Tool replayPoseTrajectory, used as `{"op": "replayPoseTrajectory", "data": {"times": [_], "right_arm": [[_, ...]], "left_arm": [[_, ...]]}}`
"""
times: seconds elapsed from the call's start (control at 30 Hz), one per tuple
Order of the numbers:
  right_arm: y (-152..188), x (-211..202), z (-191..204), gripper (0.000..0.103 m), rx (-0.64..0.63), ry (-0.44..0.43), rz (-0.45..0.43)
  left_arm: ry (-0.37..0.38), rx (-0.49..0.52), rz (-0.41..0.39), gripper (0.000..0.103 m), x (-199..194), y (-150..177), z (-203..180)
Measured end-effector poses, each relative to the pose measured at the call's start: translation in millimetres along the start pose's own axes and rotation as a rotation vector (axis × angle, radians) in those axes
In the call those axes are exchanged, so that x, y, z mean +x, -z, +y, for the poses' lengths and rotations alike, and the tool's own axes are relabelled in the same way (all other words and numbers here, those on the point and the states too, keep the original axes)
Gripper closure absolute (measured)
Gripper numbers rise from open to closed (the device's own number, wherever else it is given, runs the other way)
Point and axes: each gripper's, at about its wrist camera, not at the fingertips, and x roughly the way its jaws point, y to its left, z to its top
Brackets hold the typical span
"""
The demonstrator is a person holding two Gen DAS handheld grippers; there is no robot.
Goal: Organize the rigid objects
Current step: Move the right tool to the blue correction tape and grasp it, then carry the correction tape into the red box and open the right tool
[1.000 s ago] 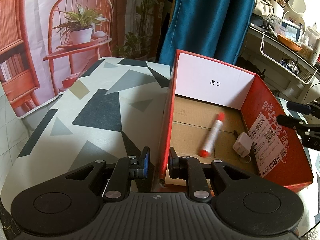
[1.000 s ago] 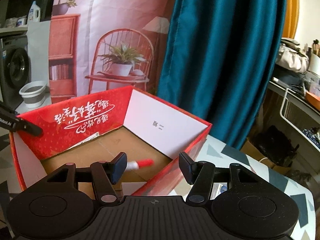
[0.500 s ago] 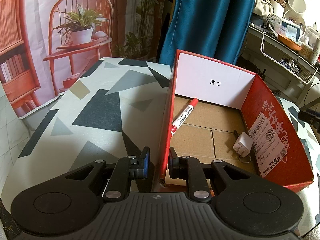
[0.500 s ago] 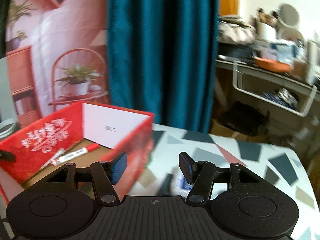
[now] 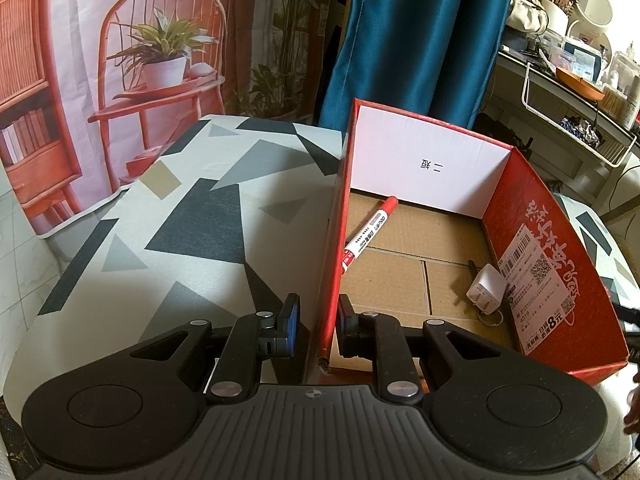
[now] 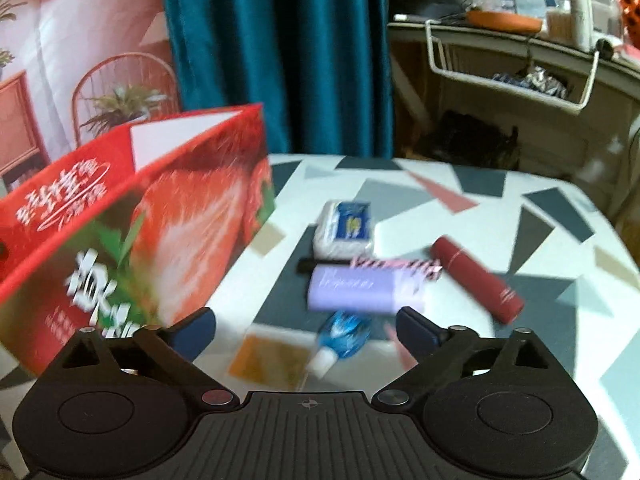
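- Left wrist view: the patterned table (image 5: 168,216) fills the left side, with the red box (image 5: 552,264) standing on it to the right.
- The left gripper (image 5: 316,320) pinches the box's near left wall, one finger outside it and one inside.
- Inside the box, a red-capped marker (image 5: 366,236) lies on the cardboard floor against the left wall, its cap towards the white far wall.
- A white charger (image 5: 486,290) lies near the right wall, well apart from the marker.
- Right wrist view, blurred: the red box (image 6: 132,216) stands at left, and the right gripper (image 6: 306,324) hangs with its fingers spread wide and nothing between them.
- Loose things lie on the table (image 6: 540,240) beside the box: a white and blue packet (image 6: 346,230), a lilac case (image 6: 360,290), a blue-tinted item (image 6: 344,338) nearest the fingers, and a dark red tube (image 6: 478,278) furthest right.
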Motion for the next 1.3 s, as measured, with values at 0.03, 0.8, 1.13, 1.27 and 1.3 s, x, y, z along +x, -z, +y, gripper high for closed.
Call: {"op": "replayPoseTrajectory", "data": {"times": [0.03,0.8,1.13,1.27,1.3], "right_arm": [[2,1,1,0.009,-0.007,-0.010,0.006],[3,36,-18,0.071,0.092,0.116,0.074],[-21,6,-2,0.071,0.047,0.055,-0.019],[-53,-16,22,0.071,-0.033,-0.018,-0.128],[-59,-19,29,0.071,-0.062,-0.034,-0.147]], "left_arm": [[0.000,-0.001,0.000,0.082,0,0,0],[0.000,-0.002,-0.001,0.082,-1,0,1],[0.000,-0.003,-0.001,0.082,-1,0,2],[-0.001,-0.002,-0.001,0.082,-1,0,1],[0.000,-0.003,-0.001,0.082,-1,0,2]]}}
